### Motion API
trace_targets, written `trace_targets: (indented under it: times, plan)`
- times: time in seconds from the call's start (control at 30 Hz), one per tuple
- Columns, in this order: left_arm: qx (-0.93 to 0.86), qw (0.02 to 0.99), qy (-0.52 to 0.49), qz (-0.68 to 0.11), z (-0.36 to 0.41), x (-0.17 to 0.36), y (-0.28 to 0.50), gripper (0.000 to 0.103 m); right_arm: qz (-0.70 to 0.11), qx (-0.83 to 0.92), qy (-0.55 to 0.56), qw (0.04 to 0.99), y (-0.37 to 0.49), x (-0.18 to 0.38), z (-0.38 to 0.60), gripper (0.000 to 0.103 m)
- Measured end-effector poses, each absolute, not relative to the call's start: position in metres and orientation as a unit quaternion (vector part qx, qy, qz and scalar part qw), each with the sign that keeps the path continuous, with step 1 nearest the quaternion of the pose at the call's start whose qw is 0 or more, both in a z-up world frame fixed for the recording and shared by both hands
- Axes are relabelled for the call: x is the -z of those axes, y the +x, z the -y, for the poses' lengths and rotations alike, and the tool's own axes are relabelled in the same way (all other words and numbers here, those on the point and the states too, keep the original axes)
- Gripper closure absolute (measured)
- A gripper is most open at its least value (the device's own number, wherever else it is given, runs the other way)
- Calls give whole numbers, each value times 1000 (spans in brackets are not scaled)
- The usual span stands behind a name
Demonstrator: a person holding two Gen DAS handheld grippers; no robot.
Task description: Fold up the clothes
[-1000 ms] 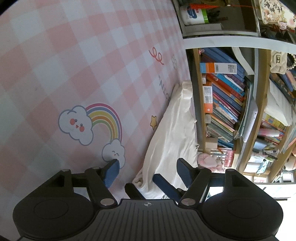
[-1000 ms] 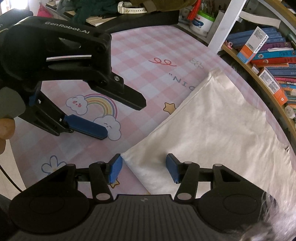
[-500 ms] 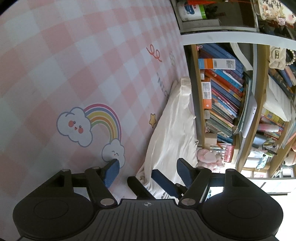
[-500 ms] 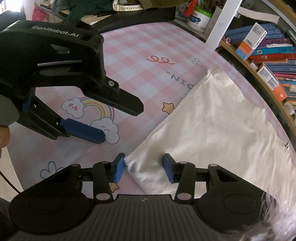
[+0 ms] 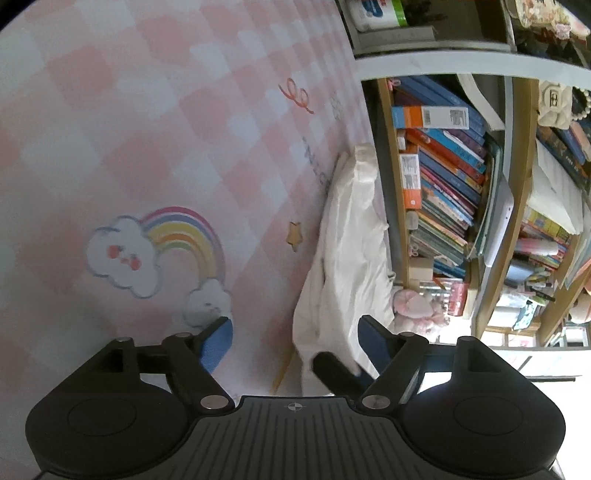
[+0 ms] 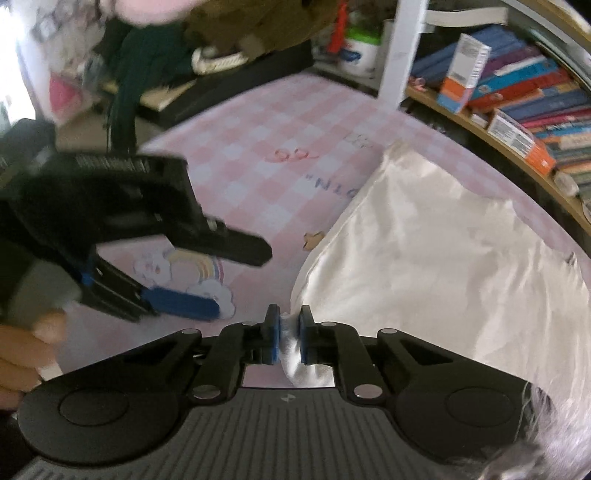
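Note:
A white garment (image 6: 424,251) lies on the pink checked mat (image 6: 258,155), along its right side; it also shows in the left wrist view (image 5: 347,258). My right gripper (image 6: 287,332) is shut on the garment's near corner, and the cloth is lifted and bunched there. My left gripper (image 5: 295,339) is open over the mat beside the garment's edge, holding nothing. It shows in the right wrist view (image 6: 207,284) at the left, jaws spread. A black finger (image 5: 332,373) of the right gripper shows low in the left wrist view.
A bookshelf (image 5: 443,177) full of books stands close along the mat's right edge. A white tub (image 5: 376,14) sits on a shelf at the far end. Dark clothes and clutter (image 6: 155,55) lie beyond the mat's far side. A rainbow print (image 5: 177,240) marks the mat.
My right gripper has closed on the garment's near corner and lifted it, so the cloth now bunches and rises. My left gripper stays open and has shifted slightly.

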State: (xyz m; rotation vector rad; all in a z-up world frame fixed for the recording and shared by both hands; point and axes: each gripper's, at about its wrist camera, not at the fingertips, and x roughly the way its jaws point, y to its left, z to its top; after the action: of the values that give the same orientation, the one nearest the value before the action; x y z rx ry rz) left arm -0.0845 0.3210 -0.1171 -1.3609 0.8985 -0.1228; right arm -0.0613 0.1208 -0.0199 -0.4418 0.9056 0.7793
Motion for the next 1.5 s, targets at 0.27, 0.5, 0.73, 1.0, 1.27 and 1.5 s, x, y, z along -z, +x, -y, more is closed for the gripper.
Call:
trace_targets:
  times: [0.27,0.5,0.73,1.0,1.27,1.5]
  plan:
    - [104,694,-592,-397,-294,112,-47,27,-435,-359,-171,808,-53,6,-109,93]
    - [108,701,-580,-400,-280,117,-34,36,-459,-360,-138,800,-48,11,-101,75]
    - [102,700,-579,-406,-280,123,-34,51,-471,-347,-116,803,-25,-5,-64,61]
    - [101,697,-576,-415,-277,124,-35,51,-481,-257,-70,835,43,-20,-30,46]
    - [105,705,-557,-427,-272,121,-36,51,-504,-208,-117,830,98,-2,-79,32]
    - [118,744,-506,-420,-258,97,-35,96,-534,-217,-143,805,124,15,-130,31]
